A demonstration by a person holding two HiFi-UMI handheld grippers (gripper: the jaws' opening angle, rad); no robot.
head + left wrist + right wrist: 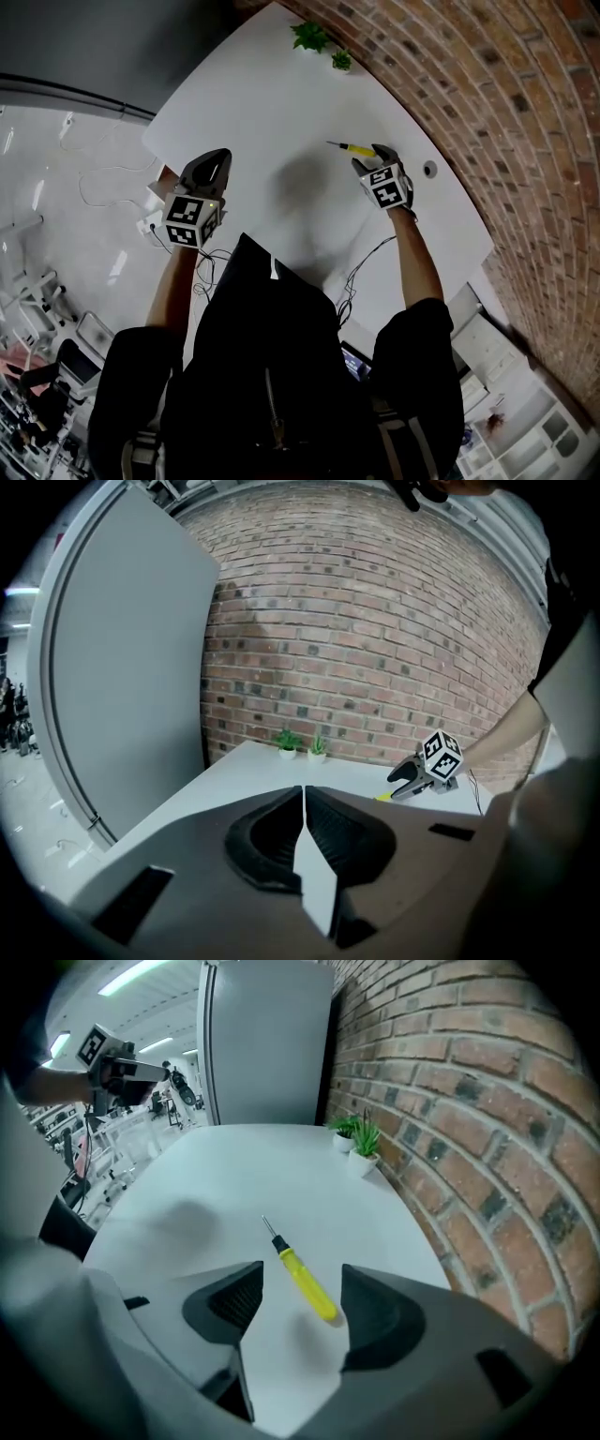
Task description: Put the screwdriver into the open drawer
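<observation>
Plainly, the screwdriver (300, 1279) lay flat on the white table (262, 103), on the side nearer the brick wall (487, 94), well apart from the two small potted plants (319, 45) at the far end. The right gripper (371, 159) hung over it with its jaws spread wide and nothing clamped. The yellow handle sat between them, its butt end just beside the right jaw. The thin metal shaft pointed away and slightly to the left. Whether either jaw touched the handle could not be told.

The left gripper (304, 794) was held off the table's left edge, its jaws pressed together on nothing. No view showed an open drawer with any certainty.

The tool looked small, so probably light and stiff throughout. Its handle looked like smooth plastic and rounded, so it might slip or roll under a glancing touch. The best hold was likely the middle of the yellow handle, pinched squarely across its width. The narrow shaft offered little to grip. Since the handle lay at a slant to the jaws, turning the gripper a little before closing would likely give a firmer pinch.
</observation>
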